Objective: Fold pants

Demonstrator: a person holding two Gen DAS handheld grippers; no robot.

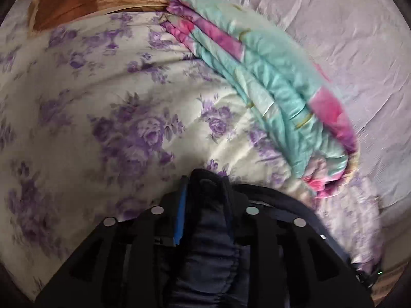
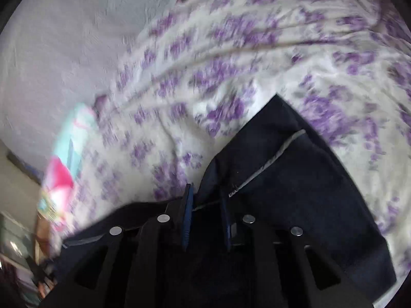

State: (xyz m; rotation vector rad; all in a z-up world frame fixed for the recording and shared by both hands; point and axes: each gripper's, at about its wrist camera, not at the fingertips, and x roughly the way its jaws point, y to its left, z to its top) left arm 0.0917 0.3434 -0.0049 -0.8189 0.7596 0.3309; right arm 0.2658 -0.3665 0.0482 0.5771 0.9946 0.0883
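Left gripper (image 1: pixel 203 192): your jaws stand apart with bunched pants (image 1: pixel 213 251) between them; grip uncertain.
Right gripper (image 2: pixel 205 200): released over the leg on the floral quilt (image 2: pixel 257 51).
Risk: cloth slips, fold skews.
Beyond: folded blanket (image 1: pixel 269 82), clear.

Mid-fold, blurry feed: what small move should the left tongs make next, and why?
Probably open the left tongs a little wider, then back straight off: a bunch of the dark pants sits between the fingers, so pulling away now could drag the fold across the floral quilt.
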